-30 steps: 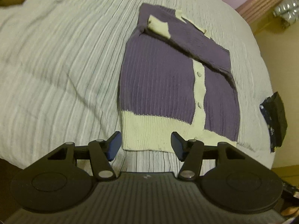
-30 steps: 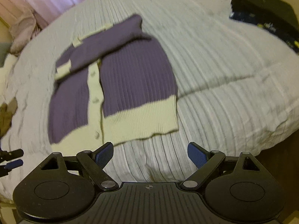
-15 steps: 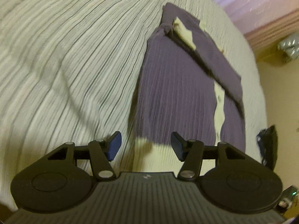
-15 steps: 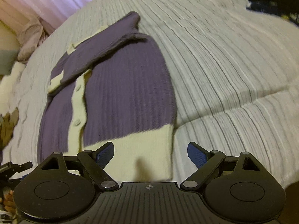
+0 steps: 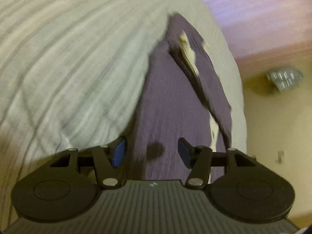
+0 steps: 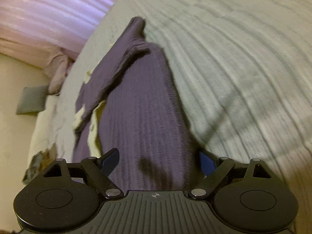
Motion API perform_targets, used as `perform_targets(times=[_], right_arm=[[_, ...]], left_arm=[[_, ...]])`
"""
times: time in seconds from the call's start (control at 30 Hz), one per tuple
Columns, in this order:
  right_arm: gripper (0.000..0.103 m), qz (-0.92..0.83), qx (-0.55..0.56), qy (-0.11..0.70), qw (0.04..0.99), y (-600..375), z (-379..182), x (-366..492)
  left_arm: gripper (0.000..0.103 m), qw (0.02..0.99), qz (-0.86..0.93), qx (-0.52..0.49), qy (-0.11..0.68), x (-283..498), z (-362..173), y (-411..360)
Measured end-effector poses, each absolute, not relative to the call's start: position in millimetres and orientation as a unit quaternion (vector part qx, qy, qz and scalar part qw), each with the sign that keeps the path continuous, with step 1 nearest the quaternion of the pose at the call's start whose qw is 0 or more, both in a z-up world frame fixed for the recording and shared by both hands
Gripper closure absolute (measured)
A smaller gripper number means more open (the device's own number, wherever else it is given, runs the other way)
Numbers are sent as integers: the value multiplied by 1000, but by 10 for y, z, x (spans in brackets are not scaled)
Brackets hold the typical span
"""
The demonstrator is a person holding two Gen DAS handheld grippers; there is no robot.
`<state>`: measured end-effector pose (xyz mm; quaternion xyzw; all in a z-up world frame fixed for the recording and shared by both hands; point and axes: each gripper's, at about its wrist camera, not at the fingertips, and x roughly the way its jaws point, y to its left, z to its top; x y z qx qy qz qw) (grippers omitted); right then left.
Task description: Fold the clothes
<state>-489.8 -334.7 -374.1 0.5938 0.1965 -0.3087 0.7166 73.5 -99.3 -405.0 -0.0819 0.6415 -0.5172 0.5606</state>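
Striped pale bedding covers the bed [image 5: 74, 62], and on it lies the purple cardigan [image 5: 167, 105] with cream trim, flat, its sleeves folded across the chest. Both views are blurred by motion.

From the left wrist view the cardigan runs away from the camera, its near part under the left gripper [image 5: 152, 153]. The blue-padded fingers [image 5: 118, 154] stand apart over the purple knit; they have just been closing a little, with the fabric lying below the gap but not pinched by the pads. A dark shadow spot sits on the cloth between them.

From the right wrist view the right gripper [image 6: 158, 162] hangs over the cardigan's [image 6: 140, 105] near end as well, fingers [image 6: 110, 160] spread wide, one over the knit and the other at its edge by the bedding [image 6: 234, 62]; nothing is clamped.

Beyond the bed hang pink curtains [image 6: 48, 13], with a grey cushion [image 6: 31, 100] by the wall.
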Motion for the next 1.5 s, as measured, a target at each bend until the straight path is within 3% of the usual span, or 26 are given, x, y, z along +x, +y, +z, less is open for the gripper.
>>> perform_targets(times=[0.07,0.17,0.43,0.5,0.53,0.63,0.97,1.5], right_arm=[[45,-285,601,213,715,-3324,-3787,-4915],[50,-265,611,215,714,-3249,-3845,-4976],[51,-221,625,214,718,-3426,-3958,-4797],[82,-223,626,222,714,-3445,-3988,-4718],[86,-225,626,226,711,-3453,-4003,-4678],[93,-229,630,210,712,-3416,-3949,-4723],[94,-215,623,172,732,-3245,-3485,-4856],[94,-229,717,228,618,-1833,-3337,-5635]], left_arm=[[63,545,-528,-79,646,704,-4080,-905],[75,530,-527,-89,658,675,-4133,-764],[76,520,-531,-101,661,649,-4224,-1033],[82,523,-534,-94,657,632,-4213,-1037],[95,530,-536,-85,652,621,-4193,-1017],[96,541,-556,-94,624,618,-4083,-888],[96,511,-651,-93,554,522,-3430,-656],[97,535,-507,-88,670,206,-3303,1093]])
